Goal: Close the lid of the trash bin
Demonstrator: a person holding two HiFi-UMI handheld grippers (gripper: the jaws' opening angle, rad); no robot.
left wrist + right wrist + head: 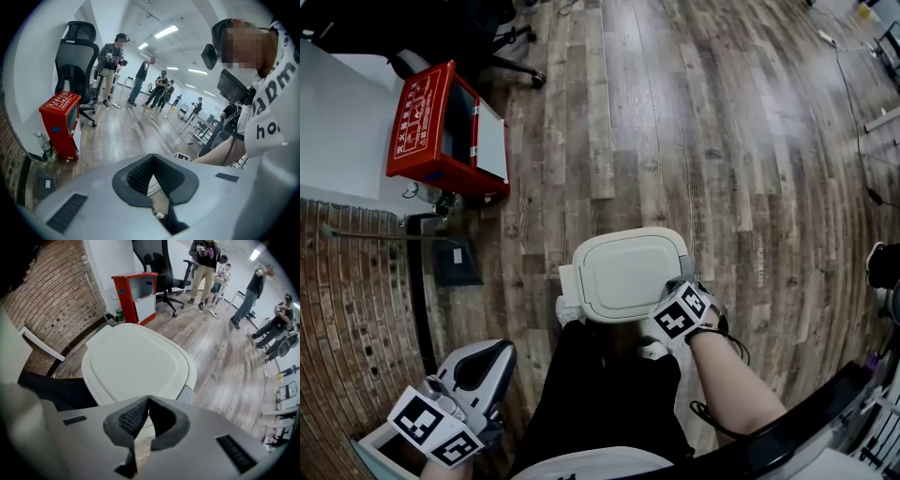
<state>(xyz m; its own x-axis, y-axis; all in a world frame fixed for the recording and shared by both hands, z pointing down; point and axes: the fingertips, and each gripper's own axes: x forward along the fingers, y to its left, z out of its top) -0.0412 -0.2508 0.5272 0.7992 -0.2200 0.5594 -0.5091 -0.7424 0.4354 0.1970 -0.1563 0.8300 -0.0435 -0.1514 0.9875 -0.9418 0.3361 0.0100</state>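
The white trash bin (623, 272) stands on the wood floor right in front of me, its lid (136, 362) lying flat on the rim. My right gripper (664, 317) hovers over the lid's near right corner, its jaws shut with nothing between them (148, 399). A small grey button (187, 395) shows on the bin's front edge just ahead of the jaws. My left gripper (487, 364) hangs low at the left, well away from the bin, its jaws (151, 158) shut and empty, pointing across the room.
A red cabinet (445, 127) stands by the white wall at the far left, an office chair (511, 52) behind it. A brick wall (356, 309) runs along my left. Several people (112, 61) stand far across the floor. A cable (853, 103) trails at the right.
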